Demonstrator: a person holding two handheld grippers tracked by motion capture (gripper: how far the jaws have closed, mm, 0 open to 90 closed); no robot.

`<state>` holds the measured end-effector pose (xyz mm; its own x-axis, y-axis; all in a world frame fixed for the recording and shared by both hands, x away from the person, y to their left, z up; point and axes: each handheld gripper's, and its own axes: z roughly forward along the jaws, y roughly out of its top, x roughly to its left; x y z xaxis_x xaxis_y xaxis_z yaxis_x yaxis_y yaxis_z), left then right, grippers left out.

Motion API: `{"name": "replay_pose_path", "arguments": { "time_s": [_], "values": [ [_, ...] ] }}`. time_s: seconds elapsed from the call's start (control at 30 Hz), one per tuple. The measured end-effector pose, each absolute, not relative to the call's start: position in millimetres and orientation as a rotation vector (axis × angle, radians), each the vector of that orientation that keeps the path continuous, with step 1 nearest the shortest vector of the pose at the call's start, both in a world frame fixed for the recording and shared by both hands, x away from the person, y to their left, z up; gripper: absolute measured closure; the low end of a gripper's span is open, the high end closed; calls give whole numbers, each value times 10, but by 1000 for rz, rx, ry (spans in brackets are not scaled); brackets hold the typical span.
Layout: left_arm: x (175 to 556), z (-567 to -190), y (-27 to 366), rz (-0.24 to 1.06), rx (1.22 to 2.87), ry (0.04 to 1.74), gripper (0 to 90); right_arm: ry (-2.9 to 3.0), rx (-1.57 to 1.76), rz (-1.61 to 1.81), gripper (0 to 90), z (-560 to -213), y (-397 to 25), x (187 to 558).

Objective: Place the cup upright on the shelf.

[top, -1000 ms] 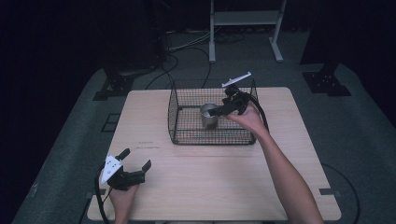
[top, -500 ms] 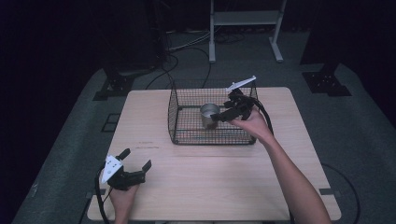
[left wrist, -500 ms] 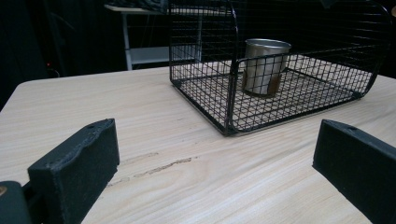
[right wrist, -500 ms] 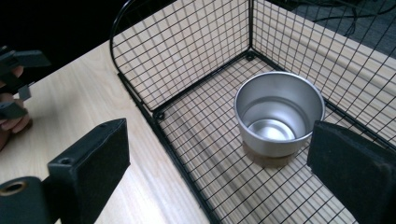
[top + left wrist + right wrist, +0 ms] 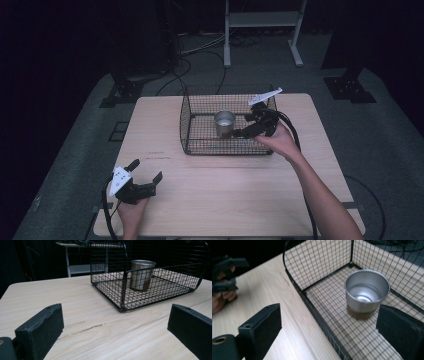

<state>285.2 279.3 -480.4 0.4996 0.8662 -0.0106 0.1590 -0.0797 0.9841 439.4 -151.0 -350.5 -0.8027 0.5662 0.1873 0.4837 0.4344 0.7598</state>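
Steel by the look of it, the cup point(image 5: 367, 291) should handle as a light, rigid, thin-walled thing with a smooth and likely slippery skin; it will not crush, but could tip or skid if nudged. The best hold is probably across the rim, one jaw inside and one outside, or around the body. It stands upright and empty on the floor of the wire basket point(image 5: 200, 107), near the middle. The right tool point(image 5: 250, 131) hangs over the basket's near right part with jaws spread wide, the cup just ahead of them, untouched. The left tool point(image 5: 142, 184) rests open on the surface point(image 5: 225, 185), well apart from the basket.
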Motion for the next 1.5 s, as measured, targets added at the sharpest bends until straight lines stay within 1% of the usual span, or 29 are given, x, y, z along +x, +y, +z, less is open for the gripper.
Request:
{"name": "replay_pose_path", "arguments": {
  "time_s": [0.13,0.63,1.13,1.5],
  "values": [
    [2851,-4804,2788,747,1566,911,0,2581,922,1309,55,-3517,-1566,4284],
    [2850,-4804,2784,748,1568,909,0,2573,917,1339,55,-3617,-1735,4072],
    [2853,-4805,2772,751,1573,907,0,2561,944,1347,57,-3837,-1989,3818],
    [2851,-4803,2768,754,1578,907,0,2545,945,1370,56,-3926,-2119,3636]
  ]
}}
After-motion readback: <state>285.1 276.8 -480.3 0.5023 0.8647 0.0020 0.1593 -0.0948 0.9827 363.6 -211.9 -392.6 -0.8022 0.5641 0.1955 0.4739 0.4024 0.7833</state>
